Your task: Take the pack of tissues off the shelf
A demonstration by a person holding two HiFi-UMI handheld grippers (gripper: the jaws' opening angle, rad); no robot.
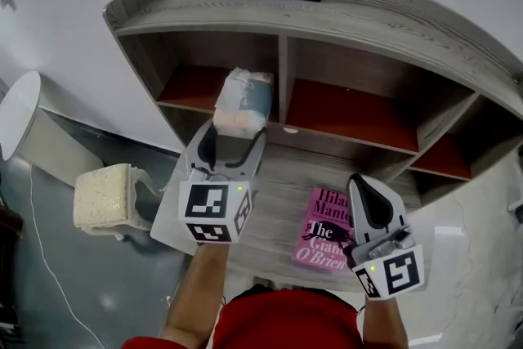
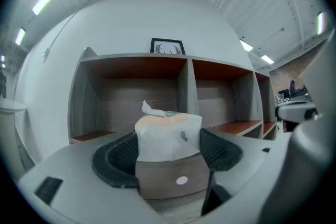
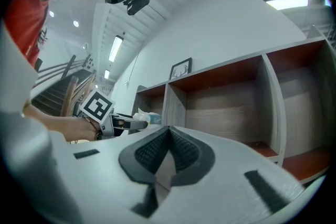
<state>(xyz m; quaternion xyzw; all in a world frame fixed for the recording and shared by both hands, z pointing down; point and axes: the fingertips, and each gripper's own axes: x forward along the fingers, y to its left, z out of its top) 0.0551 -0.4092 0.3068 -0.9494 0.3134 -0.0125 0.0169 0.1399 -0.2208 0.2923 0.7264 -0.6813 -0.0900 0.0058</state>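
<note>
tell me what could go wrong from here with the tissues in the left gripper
1. The pack of tissues is soft, and the left gripper seems to pinch only its near end. It may squash or slip out while being pulled off the shelf.
2. The pack sits close to the upright divider, so drifting right on the way out could snag it and loosen the grip.

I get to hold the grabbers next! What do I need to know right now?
Left gripper: shut on the pack of tissues, at the mouth of the shelf's left compartment.
Right gripper: shut, empty, over the pink book.
Done: pack gripped.
Left to do: draw the pack clear of the shelf, probably by pulling straight back toward you.
</note>
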